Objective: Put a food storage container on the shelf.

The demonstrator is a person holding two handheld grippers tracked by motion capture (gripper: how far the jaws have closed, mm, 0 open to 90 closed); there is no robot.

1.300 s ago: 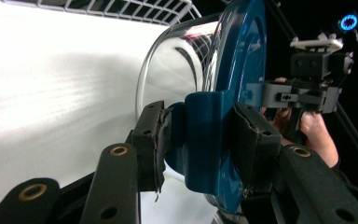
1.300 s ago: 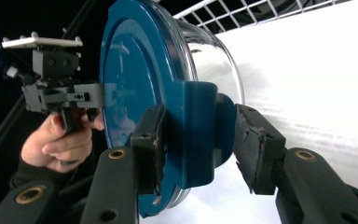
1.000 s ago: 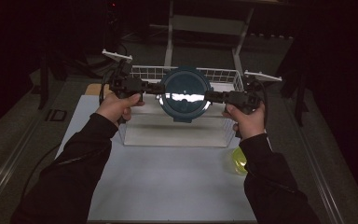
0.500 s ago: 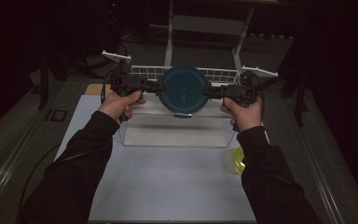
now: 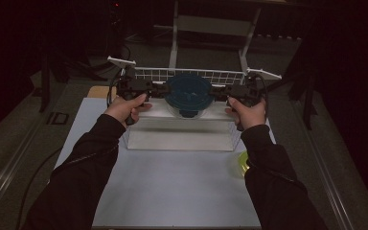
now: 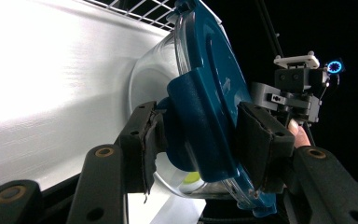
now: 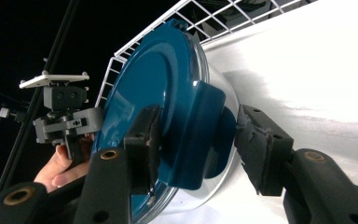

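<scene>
Glass bowl with blue lid sits at the far end of the clear box, up against the wire rack behind that box. I can't tell whether the bowl's base is fully resting or still hanging just above the box.

Left claw is around the lid's side clip. Its jaws have just been opening with the clip between them, and I can't tell if the pads still press. Right claw is on the opposite clip, also just been opening. One pad lies on the lid top, the other stands off with a gap, so I read it as spread.

Risks as I see them:
- If the bowl isn't seated, letting go drops it onto the box. It's glass, so it could crack or roll.
- Uneven release: one side lets go first and the bowl tips toward the rack.
- A pad could snag a clip on pull-back, popping the lid or dragging the bowl off the box onto the surface.
- The small yellow thing right of the box is near my right sleeve and could get swept.
</scene>
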